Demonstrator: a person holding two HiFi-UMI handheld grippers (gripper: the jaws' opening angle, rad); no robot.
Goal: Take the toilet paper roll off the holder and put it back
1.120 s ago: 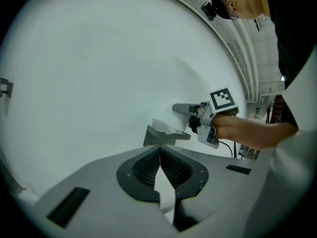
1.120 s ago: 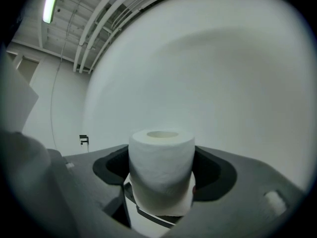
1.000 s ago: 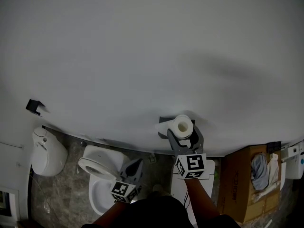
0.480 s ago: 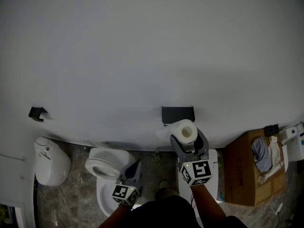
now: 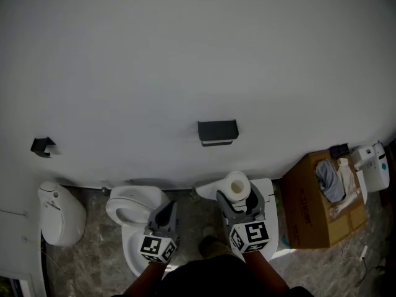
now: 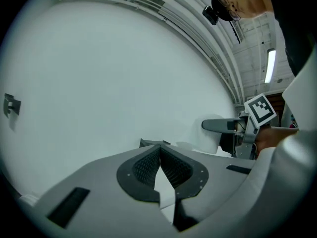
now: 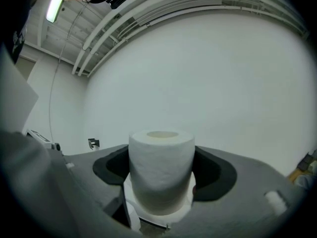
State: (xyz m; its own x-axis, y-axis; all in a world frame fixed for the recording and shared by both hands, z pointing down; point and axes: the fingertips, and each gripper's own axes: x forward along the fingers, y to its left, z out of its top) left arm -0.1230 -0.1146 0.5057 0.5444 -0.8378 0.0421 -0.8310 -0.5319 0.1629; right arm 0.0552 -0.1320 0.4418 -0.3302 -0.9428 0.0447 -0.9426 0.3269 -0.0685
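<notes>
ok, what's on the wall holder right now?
Nothing visible: the dark holder is bare. The toilet paper roll is off it, clamped in the right tongs. Behind the holder's front plate can't be seen.

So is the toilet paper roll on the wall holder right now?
No, the toilet paper roll is clamped in the right gripper, apart from the bare black holder.
</notes>
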